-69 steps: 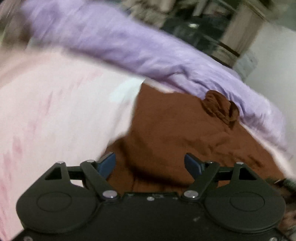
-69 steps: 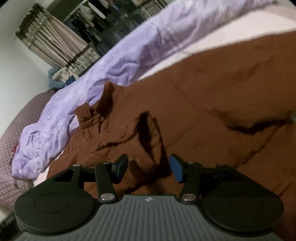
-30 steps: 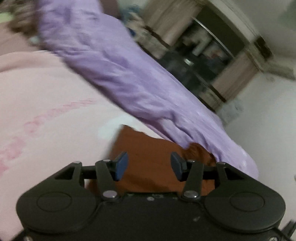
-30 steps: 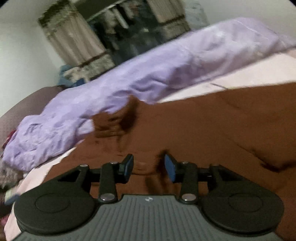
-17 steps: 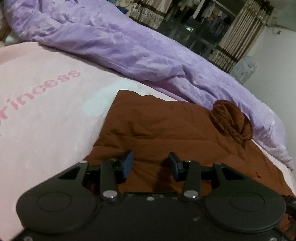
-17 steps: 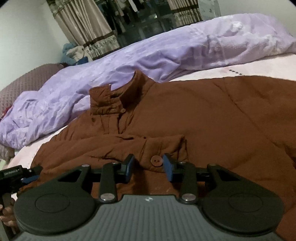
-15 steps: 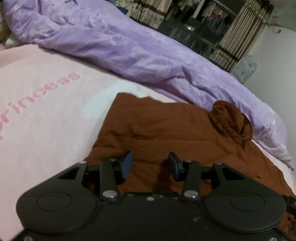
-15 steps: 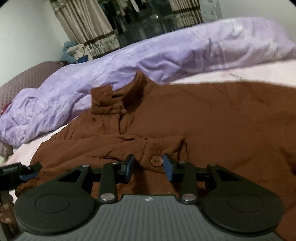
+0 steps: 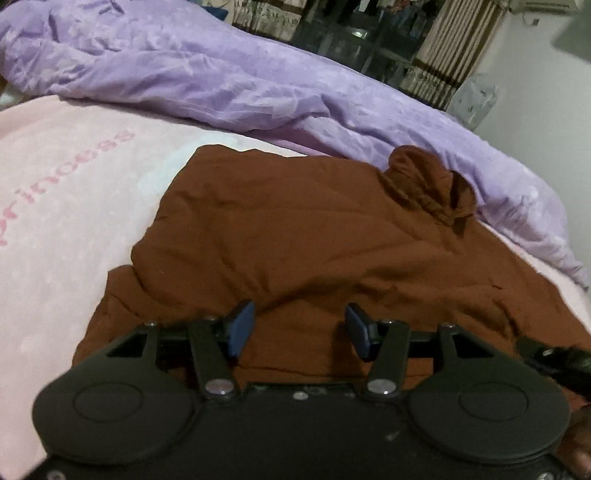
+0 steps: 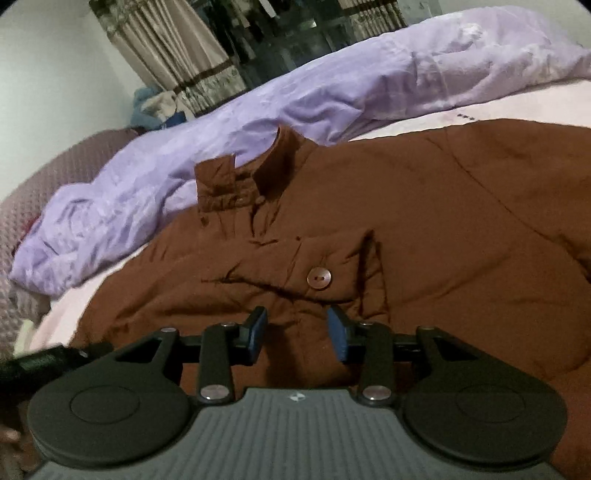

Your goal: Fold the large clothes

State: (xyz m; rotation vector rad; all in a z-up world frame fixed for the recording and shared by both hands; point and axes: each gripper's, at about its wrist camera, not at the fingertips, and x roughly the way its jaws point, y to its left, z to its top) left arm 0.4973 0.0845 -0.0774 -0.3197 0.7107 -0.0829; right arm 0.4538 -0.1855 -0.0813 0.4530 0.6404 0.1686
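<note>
A large brown jacket [image 9: 295, 229] lies spread on a pink bed cover [image 9: 74, 192], its collar [image 9: 424, 184] bunched at the far side. My left gripper [image 9: 299, 317] hovers low over the jacket's near left edge; its jaws are opening, with fabric beneath them but nothing pinched. In the right wrist view the jacket [image 10: 461, 221] shows its standing collar [image 10: 251, 173] and a round button [image 10: 319, 277] on a flap. My right gripper [image 10: 296, 321] sits just short of that button, jaws opening slightly, pads not pressing on the cloth.
A crumpled purple duvet [image 9: 258, 85] runs along the far side of the bed, also seen as the purple duvet [image 10: 332, 92]. Curtains and a dark glass cabinet [image 10: 288, 33] stand behind it. A brownish headboard [image 10: 44, 177] rises at the left.
Both grippers have dropped closer to the jacket. The left one swung right and rolled level, and its jaws have spread wider than half a second ago. The right jaws widened a little.
</note>
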